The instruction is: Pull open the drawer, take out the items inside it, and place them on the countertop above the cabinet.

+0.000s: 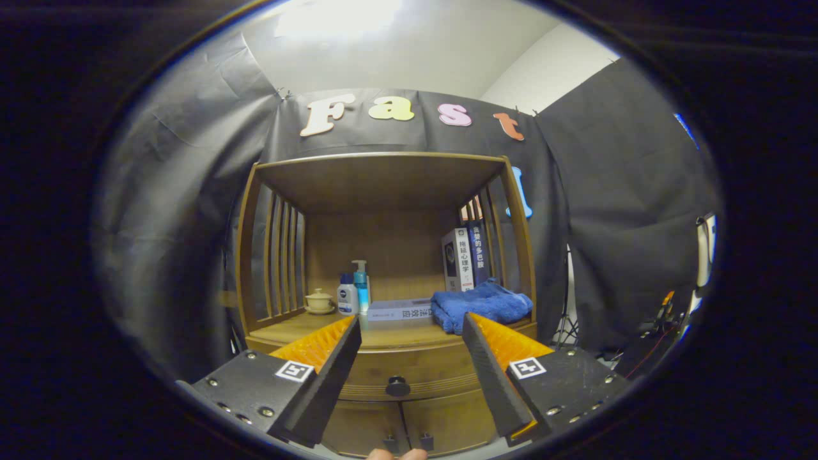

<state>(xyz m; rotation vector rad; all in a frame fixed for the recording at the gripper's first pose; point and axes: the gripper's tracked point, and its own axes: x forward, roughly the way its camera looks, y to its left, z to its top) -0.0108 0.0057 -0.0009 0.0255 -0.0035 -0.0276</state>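
The gripper (412,332) faces a wooden cabinet (383,255) with its fingers spread wide, holding nothing.

The drawer (409,374) is shut, and its dark knob (397,386) sits between the fingers, toward 6 o'clock. On the countertop (300,329) above, a blue towel (482,306) lies at 1 o'clock from the knob. Two bottles (354,294) and a small lidded cup (319,300) stand at 11 o'clock. A flat book (399,310) lies between them.
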